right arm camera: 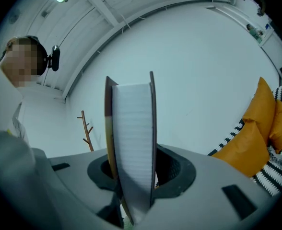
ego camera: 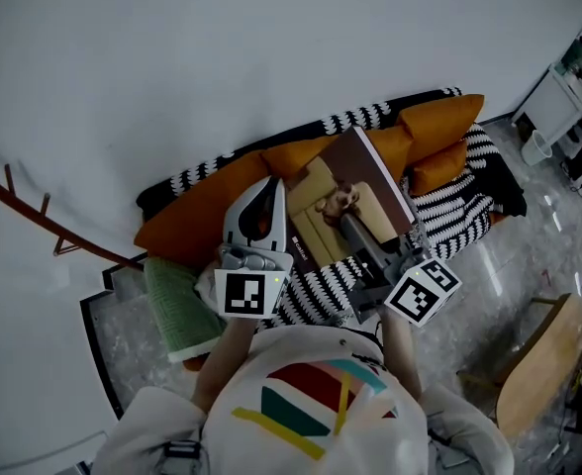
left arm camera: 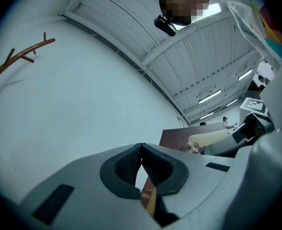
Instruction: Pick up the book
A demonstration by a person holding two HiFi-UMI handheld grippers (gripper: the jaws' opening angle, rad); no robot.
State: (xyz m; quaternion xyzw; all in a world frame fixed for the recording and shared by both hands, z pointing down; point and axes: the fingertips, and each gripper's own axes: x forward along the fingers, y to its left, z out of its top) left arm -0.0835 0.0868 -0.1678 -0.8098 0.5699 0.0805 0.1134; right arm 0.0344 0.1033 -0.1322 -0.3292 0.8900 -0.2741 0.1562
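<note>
The book (ego camera: 355,188), with a brown cover picturing a dog on a beige couch, is lifted above the sofa and tilted. My right gripper (ego camera: 358,234) is shut on its lower edge. In the right gripper view the book (right arm camera: 134,128) stands edge-on between the jaws of the right gripper (right arm camera: 134,176), white pages facing me, both pads pressing its covers. My left gripper (ego camera: 269,191) hangs just left of the book, its fingers meeting at the tips. In the left gripper view the left gripper (left arm camera: 141,150) has nothing between its pads, and the book (left arm camera: 203,139) shows to the right.
Below lies a sofa with a black-and-white striped throw (ego camera: 449,201) and orange cushions (ego camera: 439,122). A green item (ego camera: 177,305) rests at its left end. A wooden chair (ego camera: 533,364) stands at the right, a brown branch-like coat rack (ego camera: 34,216) at the left wall.
</note>
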